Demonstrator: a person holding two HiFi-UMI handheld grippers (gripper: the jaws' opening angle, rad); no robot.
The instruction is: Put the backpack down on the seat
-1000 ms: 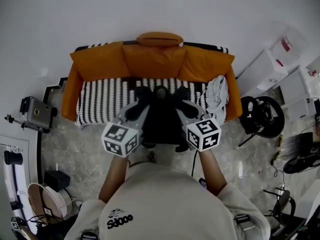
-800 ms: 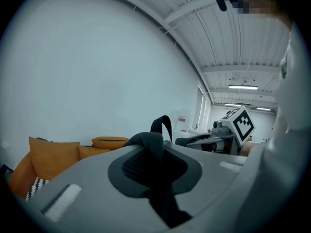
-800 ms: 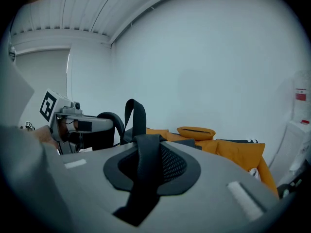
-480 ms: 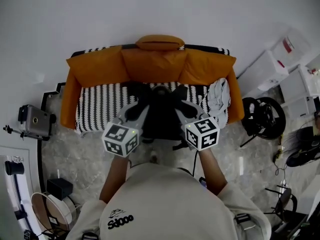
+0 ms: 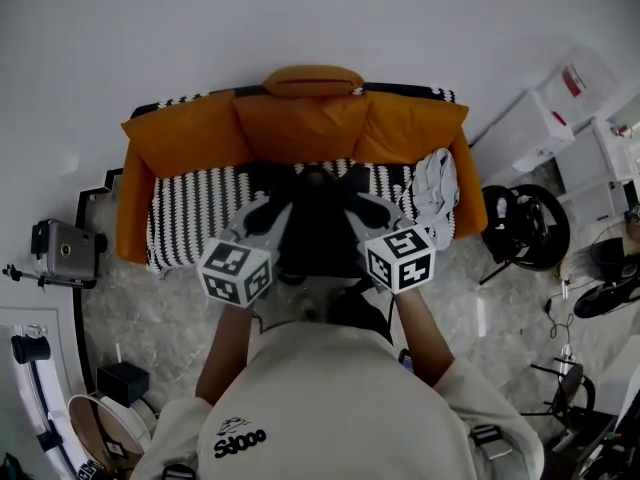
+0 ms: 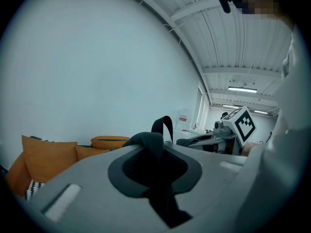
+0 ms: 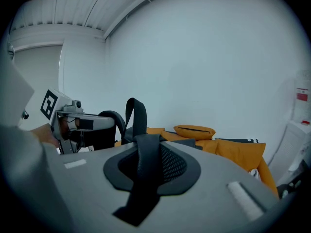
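Observation:
A black backpack point(image 5: 320, 230) hangs between my two grippers, at the front edge of the sofa's black-and-white striped seat point(image 5: 200, 206). My left gripper point(image 5: 268, 210) is shut on the backpack's left shoulder strap point(image 6: 151, 147). My right gripper point(image 5: 372, 208) is shut on the mesh-lined right shoulder strap point(image 7: 146, 157). The carry handle point(image 7: 136, 114) stands up as a loop between the grippers. Whether the bottom of the backpack rests on anything is hidden by my arms and body.
Orange cushions point(image 5: 310, 123) line the sofa's back and arms. A white cloth point(image 5: 433, 190) lies at the seat's right end. A camera on a stand point(image 5: 62, 251) is at the left, a black wheel-like device point(image 5: 525, 226) and white shelving point(image 5: 560, 108) at the right.
The person has come a little nearer the sofa, carrying the backpack forward with both grippers. Both grips on the straps are unchanged.

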